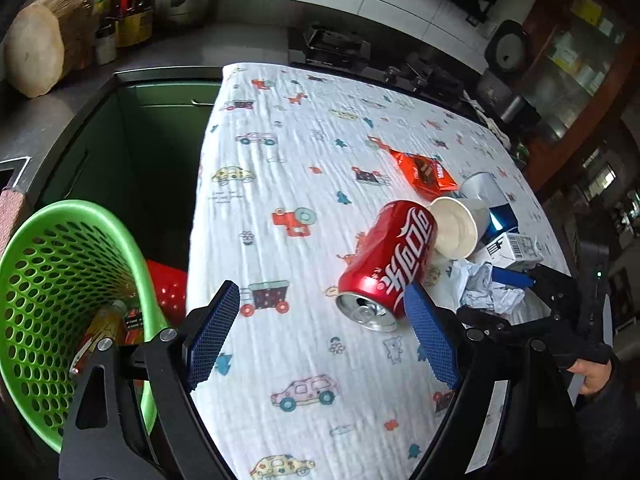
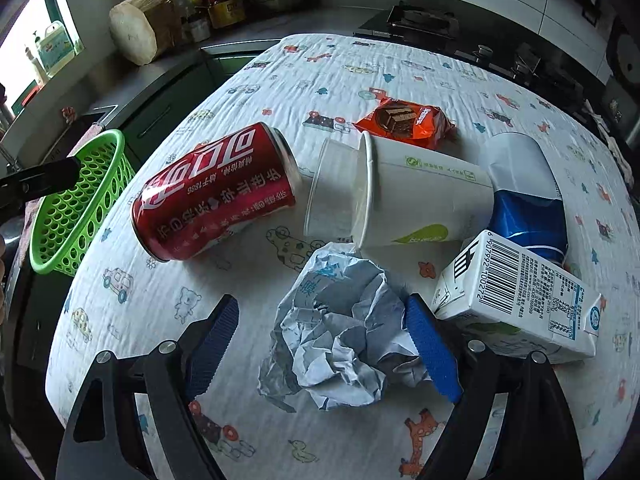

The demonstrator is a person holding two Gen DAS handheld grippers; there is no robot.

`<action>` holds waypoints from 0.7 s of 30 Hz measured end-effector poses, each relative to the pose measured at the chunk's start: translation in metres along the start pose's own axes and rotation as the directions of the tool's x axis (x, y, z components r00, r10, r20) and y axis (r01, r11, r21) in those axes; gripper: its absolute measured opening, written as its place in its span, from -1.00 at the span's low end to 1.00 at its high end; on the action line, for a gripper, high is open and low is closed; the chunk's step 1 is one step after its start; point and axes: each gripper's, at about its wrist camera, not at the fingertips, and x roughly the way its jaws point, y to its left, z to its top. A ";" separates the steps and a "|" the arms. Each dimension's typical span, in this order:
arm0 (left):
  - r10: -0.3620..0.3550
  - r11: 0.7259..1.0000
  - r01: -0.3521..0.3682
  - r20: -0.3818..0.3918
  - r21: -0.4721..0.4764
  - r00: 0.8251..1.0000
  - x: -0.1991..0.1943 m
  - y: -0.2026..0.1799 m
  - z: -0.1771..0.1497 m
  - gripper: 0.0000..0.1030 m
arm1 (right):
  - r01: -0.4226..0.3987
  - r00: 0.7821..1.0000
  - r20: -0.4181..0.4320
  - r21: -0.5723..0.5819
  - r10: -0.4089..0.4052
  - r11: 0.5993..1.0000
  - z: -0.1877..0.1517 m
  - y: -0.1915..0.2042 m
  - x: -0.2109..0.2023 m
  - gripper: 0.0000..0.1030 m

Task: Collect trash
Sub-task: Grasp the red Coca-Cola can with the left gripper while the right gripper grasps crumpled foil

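Right wrist: crumpled paper [image 2: 340,332] between gripper [image 2: 320,336] jaws.

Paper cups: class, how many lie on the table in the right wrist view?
2. The first paper cup lies on its side beside the red can; the second paper cup lies against it, toward the blue packet. More may be hidden.

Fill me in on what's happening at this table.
A person is clearing trash with a tool in each hand. The left tool is open, near the can lying on the cloth. The right tool is open around the crumpled paper. Two nested cups, a carton and a wrapper still lie there. The green basket already holds something.
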 end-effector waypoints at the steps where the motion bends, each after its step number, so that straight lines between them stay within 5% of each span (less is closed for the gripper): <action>1: -0.007 1.000 0.007 -0.004 0.011 1.000 0.004 -0.004 0.002 0.62 | 0.013 1.000 0.000 -0.011 -0.013 1.000 0.000 0.001 0.001 0.58; 9: -0.036 0.992 0.040 -0.034 0.122 0.999 0.036 -0.035 0.013 0.62 | 0.144 0.990 0.015 -0.094 -0.143 0.985 -0.008 0.010 0.009 0.32; 21: -0.017 0.976 0.036 -0.089 0.214 0.996 0.075 -0.056 0.020 0.62 | 0.105 0.994 0.050 -0.059 -0.102 0.993 -0.019 -0.001 -0.006 0.04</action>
